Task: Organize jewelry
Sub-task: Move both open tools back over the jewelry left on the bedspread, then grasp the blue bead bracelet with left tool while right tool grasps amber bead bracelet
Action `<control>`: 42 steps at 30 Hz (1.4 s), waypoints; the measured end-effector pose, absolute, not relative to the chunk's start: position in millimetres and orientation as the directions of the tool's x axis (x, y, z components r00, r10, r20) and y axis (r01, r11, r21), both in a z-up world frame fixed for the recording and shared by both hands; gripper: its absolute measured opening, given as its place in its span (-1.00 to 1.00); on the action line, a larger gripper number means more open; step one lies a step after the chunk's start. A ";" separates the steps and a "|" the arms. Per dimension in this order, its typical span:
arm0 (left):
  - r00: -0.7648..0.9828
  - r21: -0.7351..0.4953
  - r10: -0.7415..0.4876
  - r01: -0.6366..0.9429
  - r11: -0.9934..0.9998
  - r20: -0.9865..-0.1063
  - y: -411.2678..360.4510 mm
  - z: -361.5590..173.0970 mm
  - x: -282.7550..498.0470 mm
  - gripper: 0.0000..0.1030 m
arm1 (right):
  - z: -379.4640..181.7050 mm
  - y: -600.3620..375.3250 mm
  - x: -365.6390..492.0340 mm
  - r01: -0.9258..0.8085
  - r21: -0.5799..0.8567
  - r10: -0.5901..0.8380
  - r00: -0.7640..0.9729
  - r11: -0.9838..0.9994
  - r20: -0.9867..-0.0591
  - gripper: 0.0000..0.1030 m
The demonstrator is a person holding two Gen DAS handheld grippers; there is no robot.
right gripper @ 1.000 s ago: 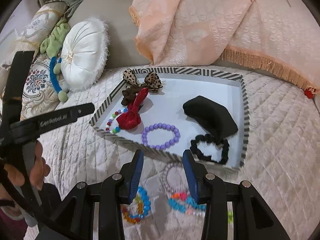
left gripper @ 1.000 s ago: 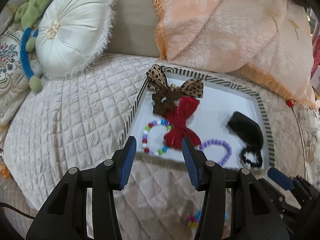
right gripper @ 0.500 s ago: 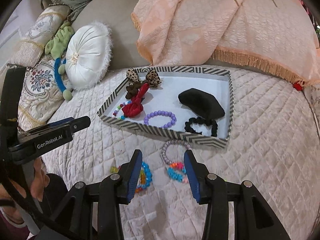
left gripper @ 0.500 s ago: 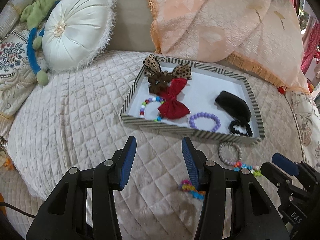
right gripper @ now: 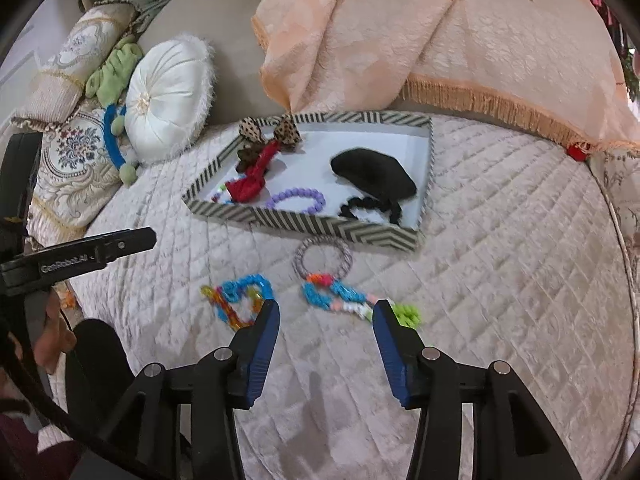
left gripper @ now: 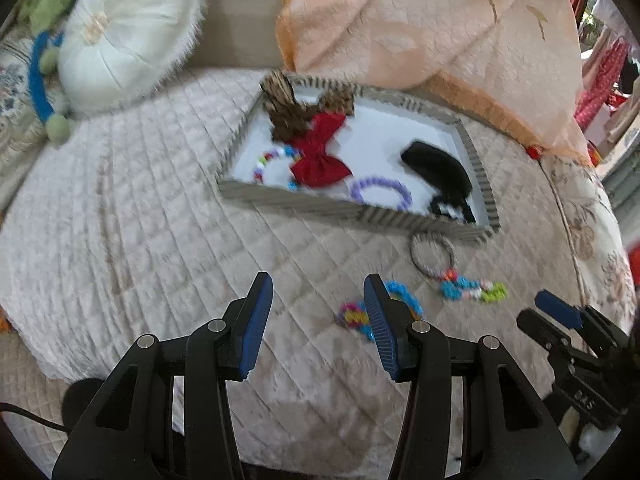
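Observation:
A striped tray (right gripper: 304, 224) on the quilted bed holds a red bow (right gripper: 250, 188), a leopard bow, a purple bead bracelet (right gripper: 298, 191), a black pouch (right gripper: 372, 172) and a black scrunchie (right gripper: 352, 204). In front of it on the quilt lie a grey bead ring (right gripper: 349, 258), a blue chain bracelet with a green end (right gripper: 336, 292) and a blue-orange chain (right gripper: 240, 292). My right gripper (right gripper: 326, 312) hovers over the blue chain, its jaws opening with nothing between the pads. My left gripper (left gripper: 318, 292) is open and empty, left of the blue-orange chain (left gripper: 356, 316).
A round white cushion (right gripper: 168, 96) and patterned pillows lie at the back left. A peach fringed throw (right gripper: 460, 32) hangs behind the tray. A hand (right gripper: 44, 344) holds the left gripper at the lower left of the right wrist view.
Both grippers have drawn back from the tray, which now looks farther off. The loose bracelets on the quilt have come into full view. The right jaws stand a little wider.

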State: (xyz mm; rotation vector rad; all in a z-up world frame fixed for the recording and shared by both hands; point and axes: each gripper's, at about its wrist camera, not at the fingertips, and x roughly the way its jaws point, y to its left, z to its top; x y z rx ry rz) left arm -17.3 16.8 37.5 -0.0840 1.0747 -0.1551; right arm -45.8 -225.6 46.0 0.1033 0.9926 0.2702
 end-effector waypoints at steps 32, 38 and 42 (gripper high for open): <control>0.374 -0.173 -0.150 -0.029 0.984 -0.915 53.4 -9.6 -1.4 -0.08 | 15.5 -180.4 -33.4 -0.317 0.327 0.442 0.426 0.890 -0.790 -0.83; 0.360 -0.183 -0.179 0.022 0.983 -0.916 31.9 -11.0 -4.7 -0.08 | 34.7 -216.9 -43.3 -0.273 0.337 0.431 0.475 0.901 -0.767 -0.83; 0.342 -0.158 -0.176 0.080 0.984 -0.923 8.5 -18.0 -6.9 -0.08 | 26.5 -235.6 -51.7 -0.234 0.335 0.407 0.463 0.913 -0.787 -0.83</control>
